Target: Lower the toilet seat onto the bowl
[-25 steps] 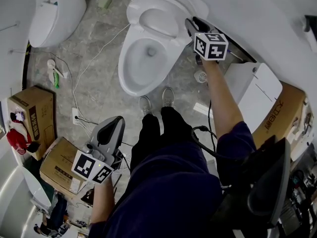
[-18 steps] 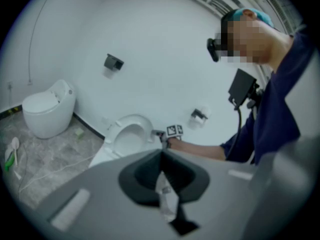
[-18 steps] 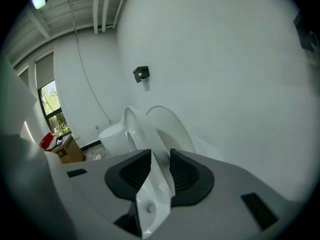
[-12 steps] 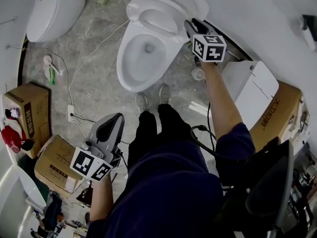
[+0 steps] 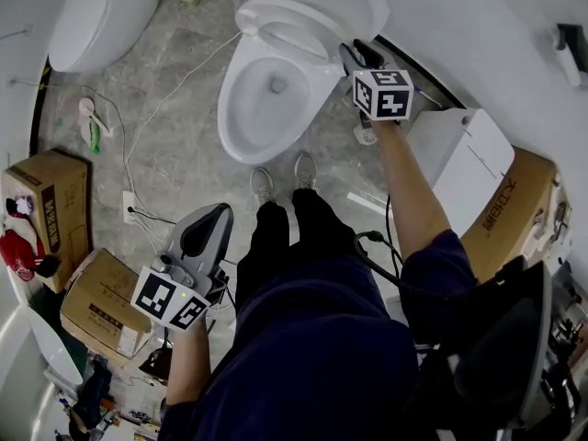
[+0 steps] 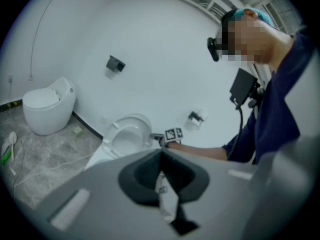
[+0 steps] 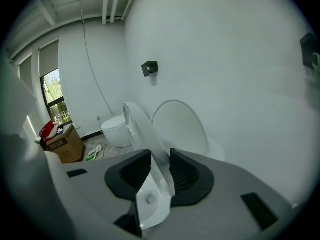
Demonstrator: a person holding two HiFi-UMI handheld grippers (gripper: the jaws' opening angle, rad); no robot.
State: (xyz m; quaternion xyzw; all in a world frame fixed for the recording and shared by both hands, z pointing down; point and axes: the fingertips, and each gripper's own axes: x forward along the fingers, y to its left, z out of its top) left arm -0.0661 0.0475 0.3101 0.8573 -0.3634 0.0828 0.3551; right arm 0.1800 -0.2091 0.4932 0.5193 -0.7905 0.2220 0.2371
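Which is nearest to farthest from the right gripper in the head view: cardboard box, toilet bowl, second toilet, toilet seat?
1. toilet seat, half raised, clamped in the right gripper.
2. toilet bowl, just below and left of it.
3. second toilet, top left corner.
4. cardboard box, far left edge.

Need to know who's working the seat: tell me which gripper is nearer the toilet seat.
Right. The right gripper is clamped on the toilet seat at its edge; the left gripper hangs far back from it, low beside the person's legs.
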